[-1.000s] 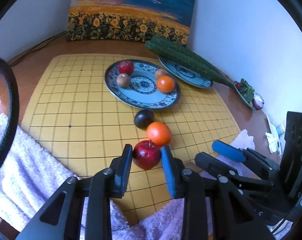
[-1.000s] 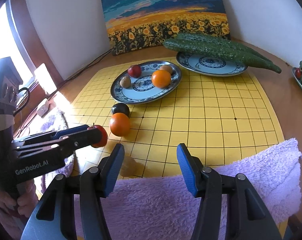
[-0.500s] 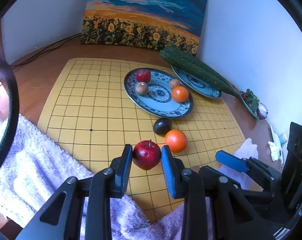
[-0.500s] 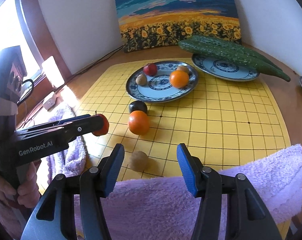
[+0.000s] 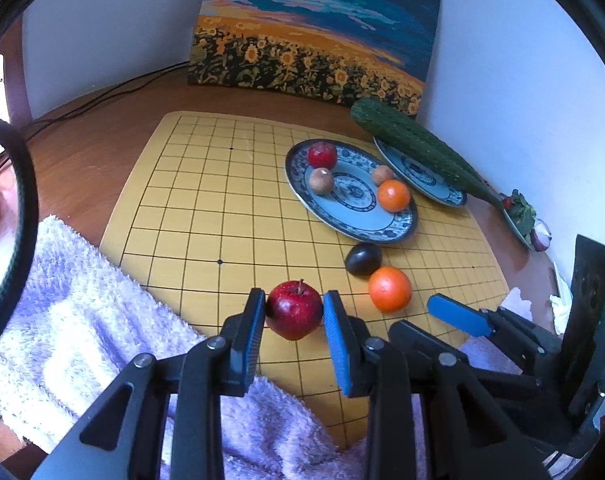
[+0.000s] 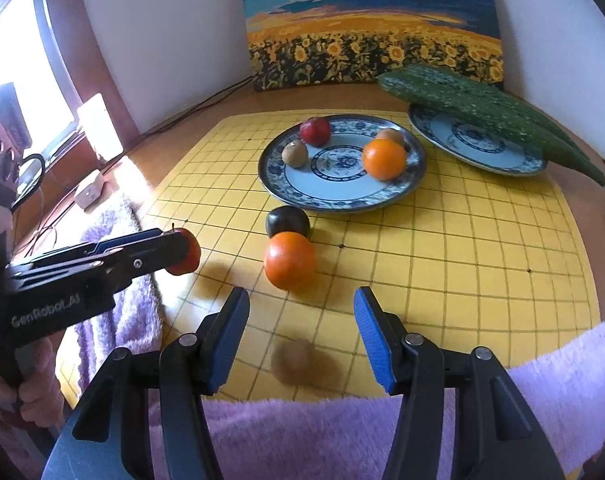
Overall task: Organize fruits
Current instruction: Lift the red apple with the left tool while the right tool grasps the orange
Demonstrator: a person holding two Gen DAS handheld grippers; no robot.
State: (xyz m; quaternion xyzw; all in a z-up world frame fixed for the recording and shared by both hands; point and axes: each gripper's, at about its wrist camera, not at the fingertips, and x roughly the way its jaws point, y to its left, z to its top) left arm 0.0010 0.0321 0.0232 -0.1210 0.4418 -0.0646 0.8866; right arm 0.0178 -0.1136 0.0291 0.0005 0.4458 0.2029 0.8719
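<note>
Left gripper (image 5: 293,312) clamped on apple (image 5: 294,309) | fruit plate (image 5: 402,227) ahead-right | right gripper (image 6: 301,334) gaping, empty, brown fruit (image 6: 296,361) just below

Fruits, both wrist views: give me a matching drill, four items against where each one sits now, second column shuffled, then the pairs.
Items:
1. apple
2. dark plum
3. cucumber
4. blurred brown fruit

Places:
A. across the far plate
B. on the board, between the open right gripper jaws
C. clamped in the left gripper, lifted off the board
D. on the board beside the loose orange, just short of the fruit plate

Pairs: 1-C, 2-D, 3-A, 4-B
</note>
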